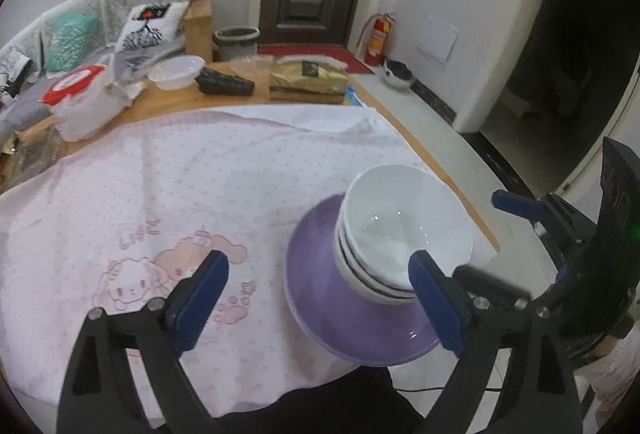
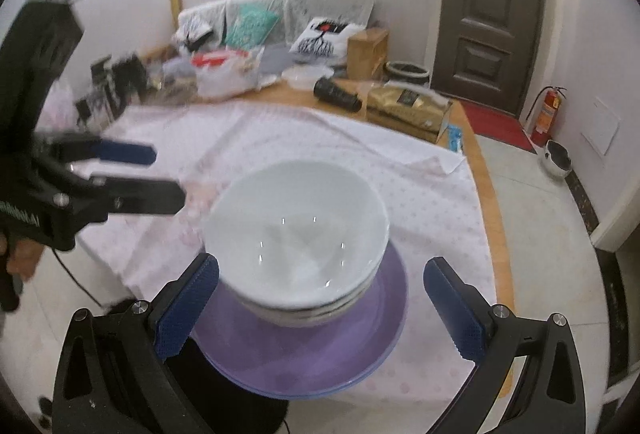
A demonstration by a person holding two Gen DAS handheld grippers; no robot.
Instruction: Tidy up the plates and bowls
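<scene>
- Sitting nested on a purple plate (image 2: 304, 354), the stack of white bowls (image 2: 296, 230) occupies the near right corner of the counter (image 1: 452, 186), on a pink printed cloth (image 1: 160, 194).
- The plate juts a little past the counter edge; likely that overhang gives a claw room to get under the rim.
- The right claw (image 2: 320, 310) is spread wide, holding nothing, its blue pads either side of the stack and apart from it.
- The left claw (image 1: 316, 298) is also released and empty, aimed over the cloth just left of the plate.
- With everything gathered into one pile and both claws free, the sorting looks close to finished.
- Clutter such as a gold box (image 1: 308, 80) and a plastic tub (image 1: 176, 72) lies along the far side, well apart.
</scene>
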